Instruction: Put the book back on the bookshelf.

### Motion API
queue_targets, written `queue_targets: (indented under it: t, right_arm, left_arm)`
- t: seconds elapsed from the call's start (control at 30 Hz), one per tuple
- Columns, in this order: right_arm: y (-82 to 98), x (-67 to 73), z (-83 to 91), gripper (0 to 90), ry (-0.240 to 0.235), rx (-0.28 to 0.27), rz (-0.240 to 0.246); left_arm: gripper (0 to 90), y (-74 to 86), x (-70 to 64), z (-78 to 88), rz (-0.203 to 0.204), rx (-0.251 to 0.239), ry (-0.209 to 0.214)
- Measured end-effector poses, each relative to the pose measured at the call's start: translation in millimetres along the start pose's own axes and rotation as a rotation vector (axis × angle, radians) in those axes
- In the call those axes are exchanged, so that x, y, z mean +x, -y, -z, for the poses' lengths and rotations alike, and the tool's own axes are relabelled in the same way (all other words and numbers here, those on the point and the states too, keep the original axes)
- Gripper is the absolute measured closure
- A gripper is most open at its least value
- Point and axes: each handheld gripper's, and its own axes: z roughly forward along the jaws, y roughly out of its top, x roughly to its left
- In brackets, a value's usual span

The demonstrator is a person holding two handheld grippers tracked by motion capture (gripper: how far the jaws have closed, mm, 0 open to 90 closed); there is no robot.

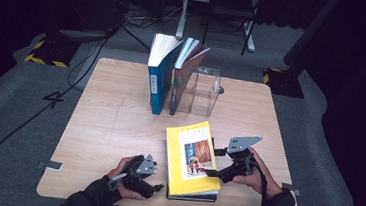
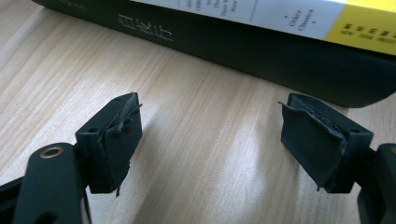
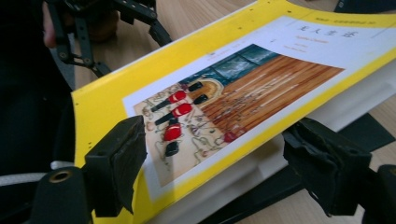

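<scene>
Straddling the yellow book [image 3: 243, 93] titled in Chinese, right gripper [image 3: 219, 163] fingers spread; left gripper [image 2: 210, 140] fingers spread too.

Left claw [image 2: 210, 140] gapes over bare table [image 2: 196, 121] — dark book [image 2: 261, 56] just beyond.

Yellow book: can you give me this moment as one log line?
yellow book: flat atop dark book | right gripper: open, jaws astride its edge | left gripper: open, beside stack
</scene>
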Motion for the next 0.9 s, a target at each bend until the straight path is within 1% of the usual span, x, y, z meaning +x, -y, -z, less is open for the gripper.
queue_targets:
  t: [0.03, 0.1, 0.17, 0.2, 0.23, 0.27, 0.3, 0.33, 0.37, 0.4, 0.43, 0.47, 0.53, 0.6, 0.63, 0.7, 0.73, 0.8, 0.83, 0.9]
  right_arm:
    - [0.8, -1.2, -0.7, 21.9, 0.01, 0.013, 0.0]
    - [3.5, -3.4, -2.9, 22.1, 0.018, 0.024, -0.011]
    - [6.0, -4.0, -6.1, 22.4, 0.032, 0.05, -0.008]
    - [6.9, -3.3, -7.7, 22.8, 0.049, 0.076, -0.001]
    - [7.8, -3.0, -8.9, 22.8, 0.059, 0.094, 0.012]
    - [10.0, -3.2, -10.6, 22.3, 0.06, 0.126, 0.016]
    - [11.5, -4.6, -11.7, 21.7, 0.059, 0.132, 0.002]
    - [12.6, -6.3, -11.9, 21.7, 0.05, 0.133, -0.023]
    - [13.6, -7.9, -11.9, 21.2, 0.044, 0.133, -0.043]
    - [13.6, -7.9, -11.9, 21.2, 0.044, 0.133, -0.043]
    - [14.4, -9.4, -11.8, 20.8, 0.039, 0.134, -0.052]
    - [15.3, -11.0, -11.6, 20.4, 0.026, 0.138, -0.066]
    - [16.0, -13.5, -13.7, 17.1, 0.005, 0.144, -0.08]
    - [16.3, -17.1, -17.0, 15.0, -0.02, 0.152, -0.102]
    - [16.1, -18.0, -17.7, 15.3, -0.029, 0.151, -0.097]
    - [14.9, -17.8, -18.5, 15.7, -0.037, 0.151, -0.082]
    - [14.3, -17.7, -19.0, 16.2, -0.041, 0.152, -0.079]
    - [12.9, -17.2, -21.0, 15.1, -0.054, 0.159, -0.075]
    - [11.9, -17.4, -21.5, 15.0, -0.058, 0.165, -0.072]
    - [10.9, -17.6, -21.7, 14.5, -0.057, 0.174, -0.066]
  left_arm:
    - [23.5, -0.6, 2.5, -0.6, 0.012, -0.005, -0.007]
    - [23.9, -2.6, 9.6, -2.3, 0.031, -0.005, -0.026]
    - [23.9, -5.2, 17.2, -4.5, 0.043, -0.003, -0.042]
    - [23.6, -6.4, 20.0, -5.6, 0.048, -0.002, -0.048]
    - [23.1, -9.3, 25.8, -8.3, 0.056, -0.003, -0.056]
    - [22.7, -9.3, 25.8, -8.3, 0.056, -0.003, -0.056]
    - [21.9, -11.4, 29.7, -10.0, 0.061, -0.001, -0.065]
    - [20.6, -13.2, 33.7, -11.8, 0.07, -0.001, -0.069]
    - [19.8, -16.8, 41.2, -15.0, 0.087, 0.002, -0.082]
    - [19.5, -16.8, 41.2, -15.0, 0.087, 0.002, -0.082]
    - [19.5, -18.3, 45.4, -16.5, 0.094, 0.001, -0.088]
    - [19.3, -19.4, 48.7, -17.3, 0.098, 0.003, -0.092]
    - [19.2, -21.3, 53.2, -19.2, 0.109, 0.001, -0.113]
    - [19.2, -23.9, 58.0, -20.4, 0.126, 0.007, -0.108]
    - [19.7, -24.6, 60.5, -20.8, 0.133, 0.001, -0.113]
    - [20.2, -26.0, 65.6, -20.7, 0.16, -0.015, -0.109]
    - [20.3, -26.3, 67.9, -20.1, 0.171, -0.039, -0.11]
    - [22.6, -27.5, 71.9, -19.3, 0.177, -0.069, -0.117]
    - [22.7, -28.7, 74.5, -19.8, 0.186, -0.071, -0.09]
    - [21.9, -30.2, 78.1, -21.8, 0.204, -0.065, -0.089]
